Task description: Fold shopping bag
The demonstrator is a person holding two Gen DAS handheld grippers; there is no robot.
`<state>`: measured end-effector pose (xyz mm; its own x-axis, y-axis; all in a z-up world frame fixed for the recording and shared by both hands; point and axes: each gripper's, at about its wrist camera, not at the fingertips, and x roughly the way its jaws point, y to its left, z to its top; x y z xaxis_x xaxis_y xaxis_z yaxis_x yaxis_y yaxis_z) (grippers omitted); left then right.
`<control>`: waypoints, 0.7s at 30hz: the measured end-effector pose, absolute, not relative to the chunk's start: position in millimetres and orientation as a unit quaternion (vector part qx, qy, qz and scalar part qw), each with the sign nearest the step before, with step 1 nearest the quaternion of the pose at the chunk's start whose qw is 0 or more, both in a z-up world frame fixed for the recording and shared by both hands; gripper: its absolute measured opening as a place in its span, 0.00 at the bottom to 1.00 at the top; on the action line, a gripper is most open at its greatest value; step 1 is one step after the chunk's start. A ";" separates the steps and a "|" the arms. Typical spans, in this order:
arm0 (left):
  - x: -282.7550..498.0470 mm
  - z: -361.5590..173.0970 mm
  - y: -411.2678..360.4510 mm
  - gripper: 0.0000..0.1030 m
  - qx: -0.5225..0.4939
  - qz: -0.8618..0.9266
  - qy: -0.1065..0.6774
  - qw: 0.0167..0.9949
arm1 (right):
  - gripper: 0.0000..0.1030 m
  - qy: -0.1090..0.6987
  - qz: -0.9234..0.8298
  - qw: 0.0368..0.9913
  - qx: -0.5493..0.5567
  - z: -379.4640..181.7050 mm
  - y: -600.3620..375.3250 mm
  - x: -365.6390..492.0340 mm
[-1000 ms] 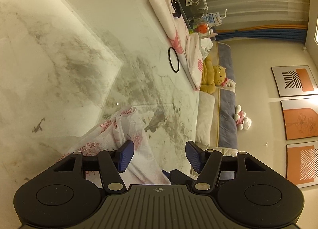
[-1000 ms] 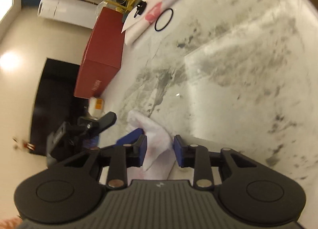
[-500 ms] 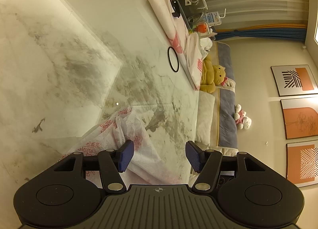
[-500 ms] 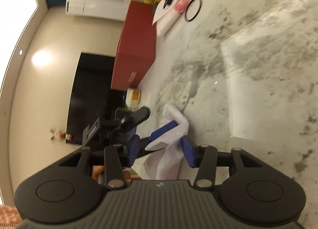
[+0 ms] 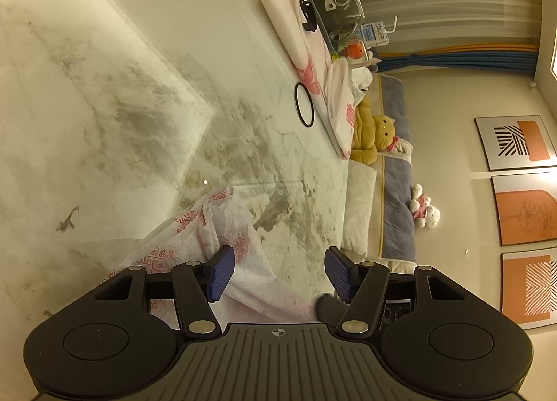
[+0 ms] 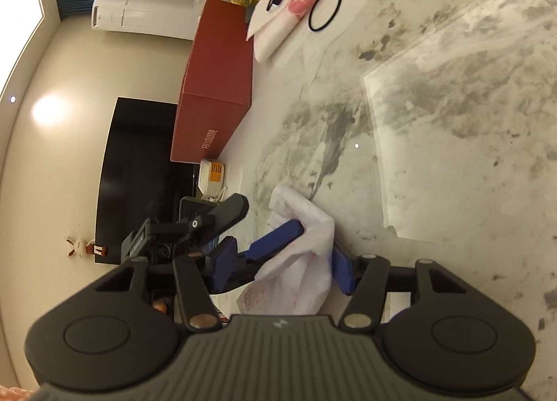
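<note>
Lying crumpled on the marble table (image 5: 104, 94), the shopping bag (image 5: 209, 237) sits just before the black ring (image 5: 304, 105). The left gripper (image 5: 276, 270) gapes wide, empty. The right gripper's (image 6: 283, 267) jaws have just been closing with bag between them; grip uncertain.

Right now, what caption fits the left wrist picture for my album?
Open left tool hovering over a crumpled white shopping bag on the marble table.

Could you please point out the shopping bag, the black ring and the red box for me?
shopping bag (image 5: 222, 227), left wrist view, crumpled printed middle.
black ring (image 6: 325, 9), right wrist view, lower left of the band.
red box (image 6: 212, 122), right wrist view, its side face.
</note>
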<state>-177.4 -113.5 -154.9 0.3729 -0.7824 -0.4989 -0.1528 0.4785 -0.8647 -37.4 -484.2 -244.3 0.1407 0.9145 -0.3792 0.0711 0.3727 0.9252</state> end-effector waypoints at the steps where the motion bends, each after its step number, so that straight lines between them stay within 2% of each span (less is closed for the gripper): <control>1: -177.5 -154.8 -113.4 0.59 -0.457 -0.228 0.512 0.691 | 0.26 0.563 0.337 0.615 0.437 -245.3 -483.9 -37.8; 2: -177.5 -154.8 -113.4 0.59 -0.457 -0.228 0.512 0.691 | 0.12 0.567 0.330 0.617 0.435 -247.2 -484.6 -38.7; 4: -177.5 -154.7 -113.4 0.59 -0.456 -0.229 0.512 0.690 | 0.07 0.572 0.324 0.621 0.427 -251.5 -486.6 -40.1; 7: -177.4 -154.6 -113.0 0.59 -0.456 -0.230 0.513 0.690 | 0.06 0.577 0.325 0.635 0.397 -248.9 -487.8 -45.3; 9: -177.5 -154.5 -112.7 0.59 -0.457 -0.229 0.513 0.690 | 0.12 0.580 0.332 0.647 0.367 -243.7 -484.5 -47.2; 11: -177.6 -154.5 -112.4 0.59 -0.457 -0.229 0.513 0.689 | 0.13 0.580 0.335 0.649 0.361 -241.7 -484.9 -48.3; 12: -177.7 -154.5 -112.1 0.59 -0.458 -0.229 0.514 0.689 | 0.07 0.579 0.333 0.654 0.356 -241.1 -485.2 -48.5; 14: -177.5 -154.9 -111.1 0.59 -0.460 -0.228 0.516 0.686 | 0.03 0.575 0.336 0.667 0.335 -237.1 -482.0 -49.7; 21: -178.2 -151.1 -99.2 0.59 -0.463 -0.210 0.535 0.675 | 0.02 0.531 0.379 0.740 0.162 -196.7 -451.0 -62.3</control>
